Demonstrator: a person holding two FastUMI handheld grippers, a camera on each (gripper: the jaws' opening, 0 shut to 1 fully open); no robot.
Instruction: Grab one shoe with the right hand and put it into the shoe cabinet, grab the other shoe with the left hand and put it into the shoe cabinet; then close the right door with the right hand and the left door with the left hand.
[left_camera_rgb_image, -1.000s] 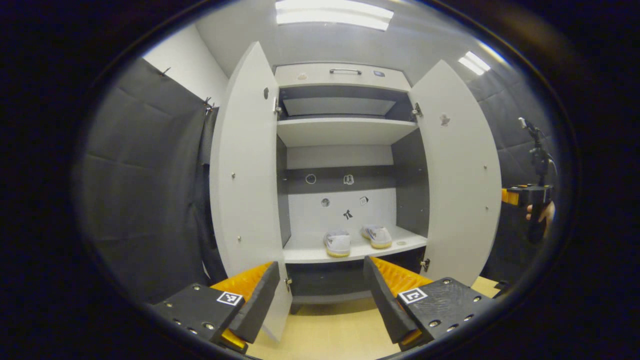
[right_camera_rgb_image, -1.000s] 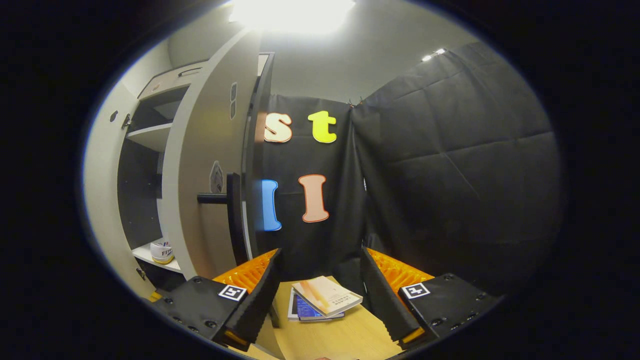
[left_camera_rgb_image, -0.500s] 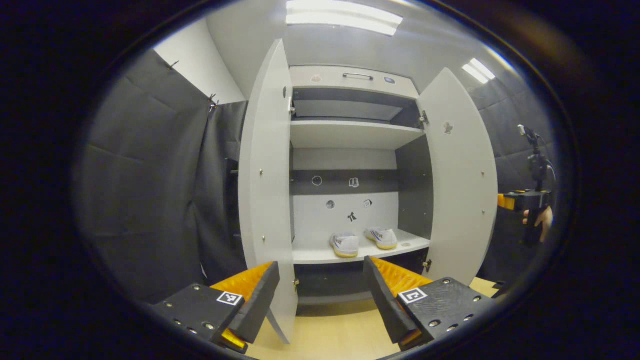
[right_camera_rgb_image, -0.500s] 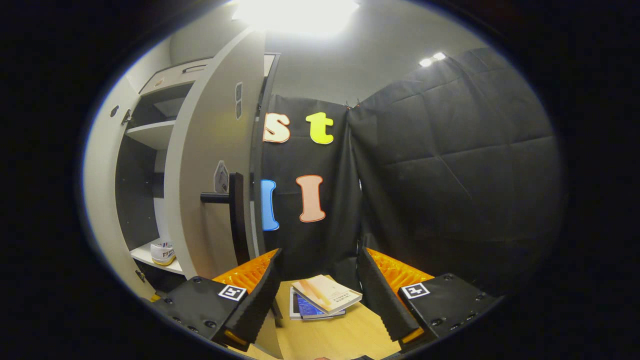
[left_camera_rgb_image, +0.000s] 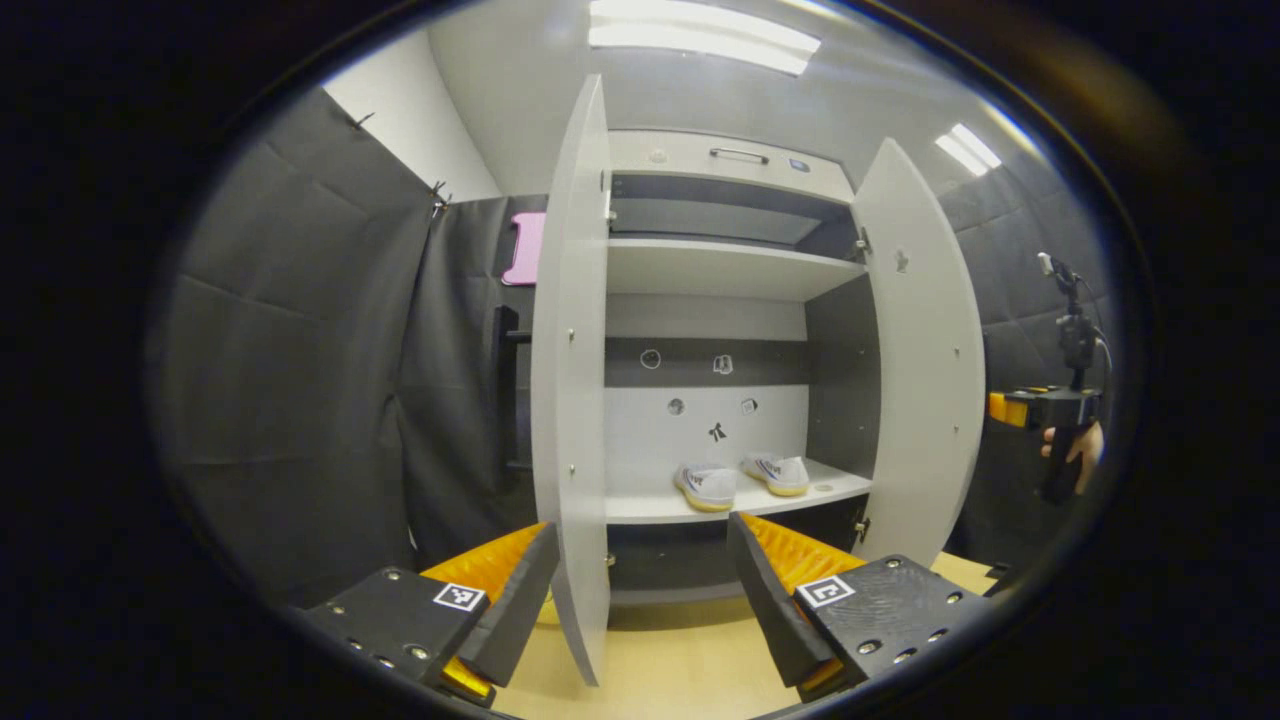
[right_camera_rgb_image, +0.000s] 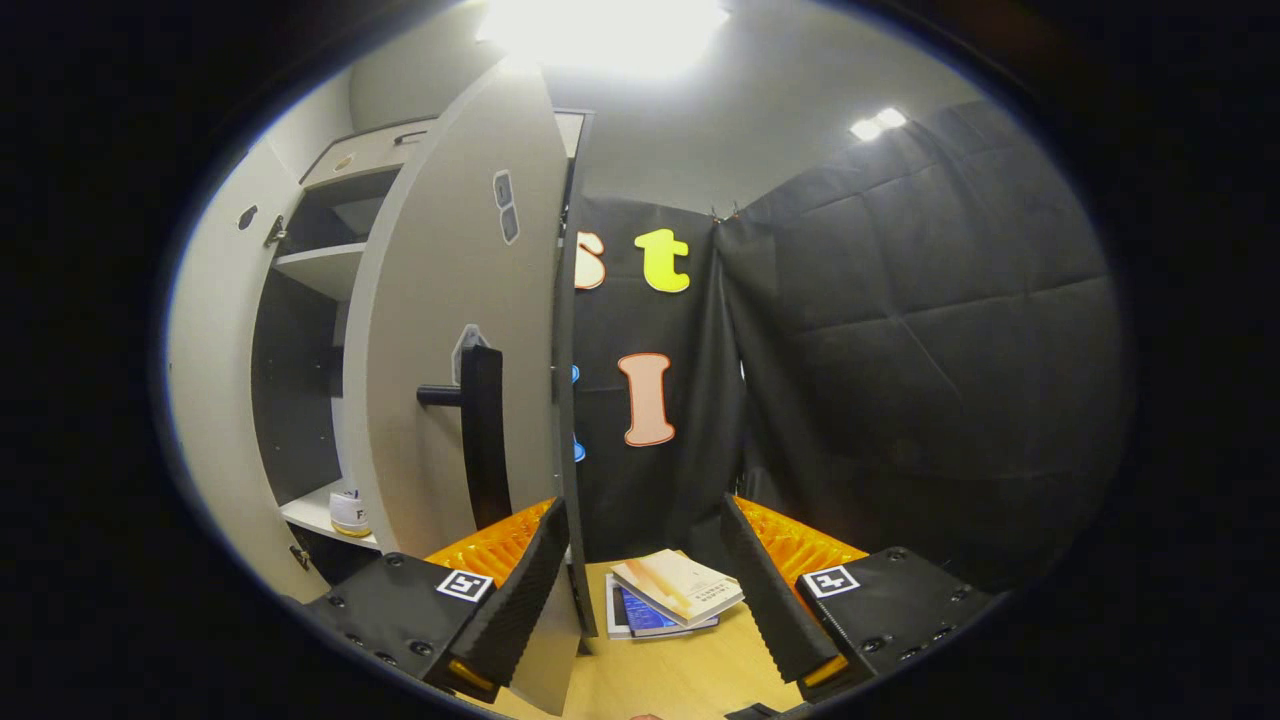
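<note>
Closing the doors: both shoes (left_camera_rgb_image: 741, 481) already stand side by side on the lower shelf (left_camera_rgb_image: 640, 508) of the shoe cabinet (left_camera_rgb_image: 720, 330), so by my judgement only the two doors remain.
Right gripper (right_camera_rgb_image: 645, 590): its fingers are spread apart and hold nothing; the outer edge of the right door (right_camera_rgb_image: 455, 310) stands just in front of its left finger.
Left gripper (left_camera_rgb_image: 640, 600): its fingers are also spread and empty; the thin edge of the left door (left_camera_rgb_image: 572, 380) stands between them, nearer the left finger.
How to do it well: I think the right door should go first, pushed on its outer face beside the black handle (right_camera_rgb_image: 480, 435), with a flat finger and a slow swing following the hinge.
Then: the left door in the same way, pushed from its outer side.
Edges: both doors stand about half open, and their free edges come toward the grippers.
Open room: the wooden floor (left_camera_rgb_image: 680, 670) before the cabinet is free in the left gripper view; in the right gripper view some books (right_camera_rgb_image: 668, 598) lie on the floor beside the right door, near the black cloth wall (right_camera_rgb_image: 900, 350).
Risk: a finger may get caught between door edge and cabinet frame.
</note>
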